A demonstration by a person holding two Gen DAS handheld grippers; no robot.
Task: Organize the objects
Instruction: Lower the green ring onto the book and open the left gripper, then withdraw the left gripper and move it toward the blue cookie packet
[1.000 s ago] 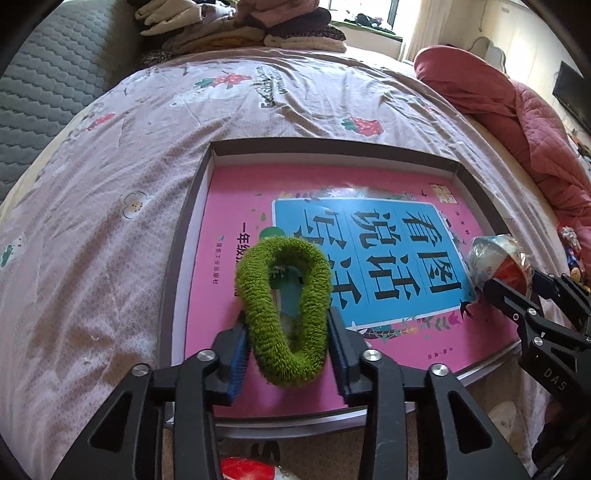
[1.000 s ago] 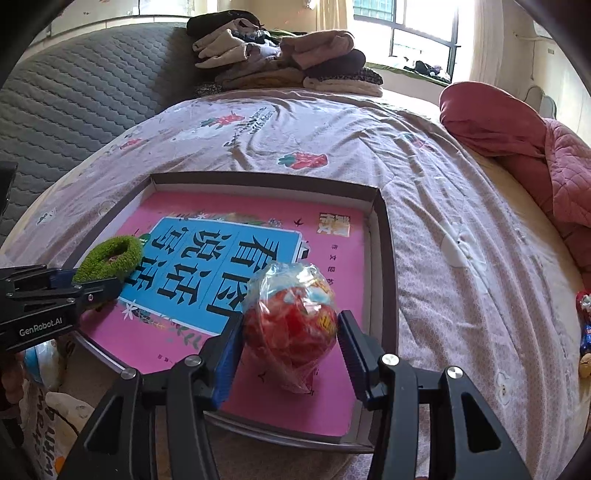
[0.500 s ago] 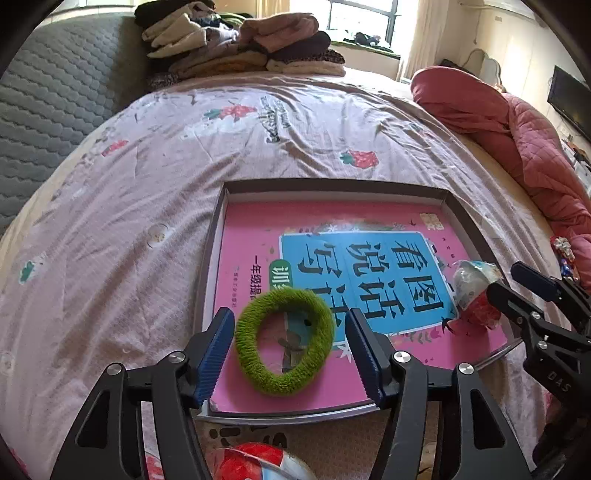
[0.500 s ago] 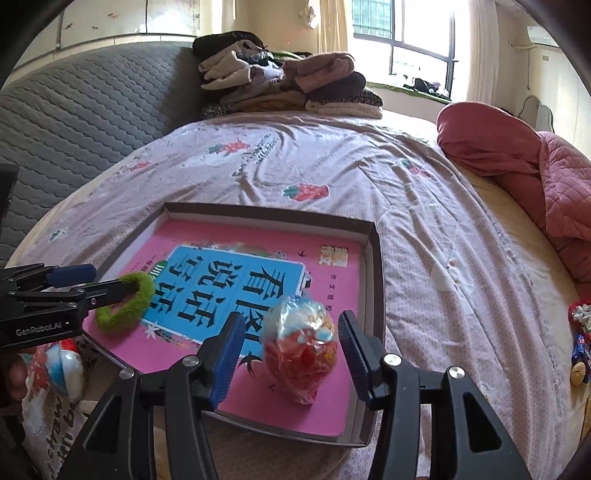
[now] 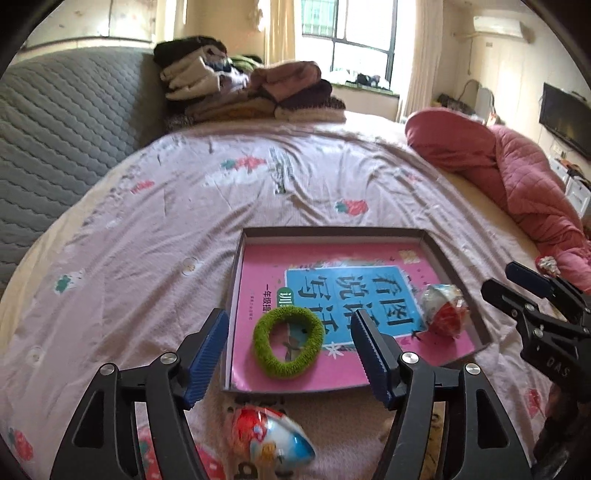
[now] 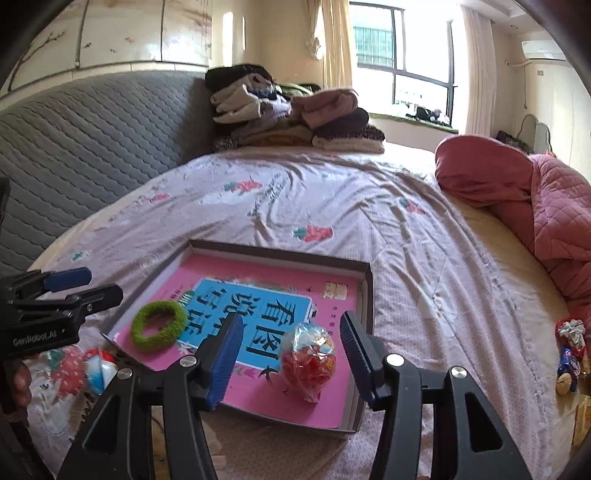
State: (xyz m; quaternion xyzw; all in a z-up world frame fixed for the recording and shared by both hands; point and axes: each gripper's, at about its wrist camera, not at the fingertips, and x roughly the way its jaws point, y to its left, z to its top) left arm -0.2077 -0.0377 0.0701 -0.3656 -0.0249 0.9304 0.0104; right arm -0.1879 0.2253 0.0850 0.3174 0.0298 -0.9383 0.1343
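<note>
Both grippers have just been opening: the left gripper (image 5: 288, 354) now stands wide and empty above the green hair ring (image 5: 288, 343), the right gripper (image 6: 291, 363) half-open above the wrapped candy ball (image 6: 308, 356). Both things lie released in the tray (image 5: 332, 232) (on its pink book), which sits on a flowered bedsheet (image 5: 155, 251); another wrapped ball (image 5: 269, 439) waits outside the tray.

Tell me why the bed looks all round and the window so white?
Left wrist view: the fisheye lens bends the flowered bed sheet into a dome, and the bright window is washed out. Right wrist view: same bulge, and glare hides what is outside the window there.
</note>
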